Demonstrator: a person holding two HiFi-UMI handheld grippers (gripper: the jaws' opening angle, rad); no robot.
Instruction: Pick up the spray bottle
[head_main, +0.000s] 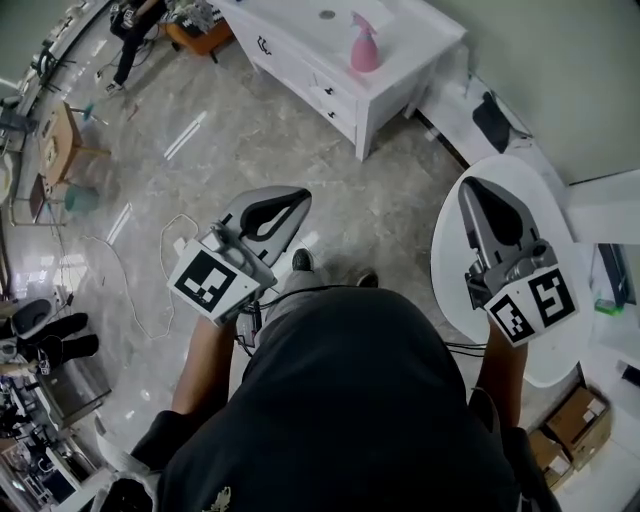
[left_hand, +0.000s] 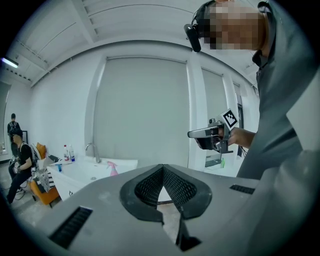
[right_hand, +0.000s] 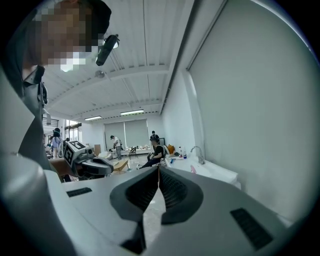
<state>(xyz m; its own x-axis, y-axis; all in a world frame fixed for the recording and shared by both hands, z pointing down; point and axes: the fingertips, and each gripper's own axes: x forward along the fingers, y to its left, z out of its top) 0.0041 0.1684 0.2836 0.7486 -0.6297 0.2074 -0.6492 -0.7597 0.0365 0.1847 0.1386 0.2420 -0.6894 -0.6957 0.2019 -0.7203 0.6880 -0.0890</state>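
A pink spray bottle (head_main: 364, 45) stands upright on a white sink cabinet (head_main: 400, 70) at the far side of the room. It also shows small in the left gripper view, as the spray bottle (left_hand: 113, 168), and in the right gripper view, as the spray bottle (right_hand: 193, 169). Both grippers are held out over the floor, well short of the cabinet. My left gripper (head_main: 300, 197) has its jaws together with nothing between them. My right gripper (head_main: 470, 185) is likewise shut and holds nothing, above a round table. Each gripper sees the other: the right gripper (left_hand: 192, 134) and the left gripper (right_hand: 107, 170).
A round white table (head_main: 450, 250) lies under the right gripper. Cardboard boxes (head_main: 575, 420) sit at the lower right. Cables (head_main: 130, 290) trail over the marble floor on the left. A faucet (left_hand: 90, 147) and bottles (left_hand: 68, 152) stand on the counter. People (right_hand: 155, 150) are in the background.
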